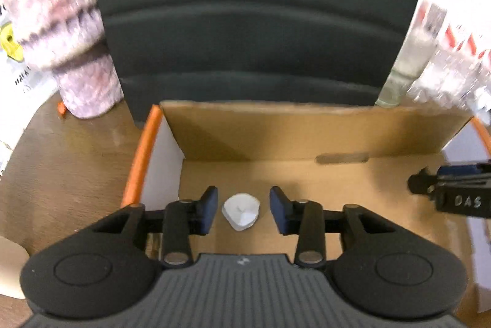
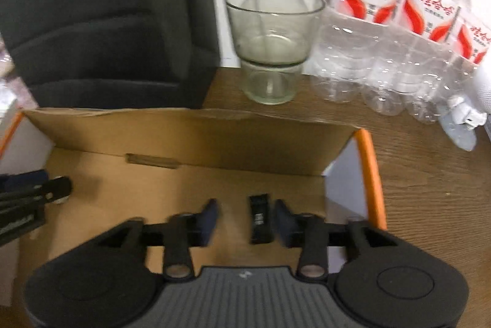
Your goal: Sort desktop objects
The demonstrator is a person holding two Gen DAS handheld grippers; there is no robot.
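Hovering over the cardboard box (image 1: 276, 128), left gripper (image 1: 244, 210) is spread wide w/ a small white faceted object (image 1: 241, 212) lying on the box floor betw. its pads, no contact; right gripper (image 2: 245, 220) likewise parted, a small black rectangular item (image 2: 260, 219) on the floor nearer its right pad, apparently untouched. Risks: both items are small and light, so a pad brushing on withdrawal could flick one out of place. The drinking glass (image 2: 270, 42) and water bottles (image 2: 383, 30) stand just behind the box, so a careless swing could topple them.
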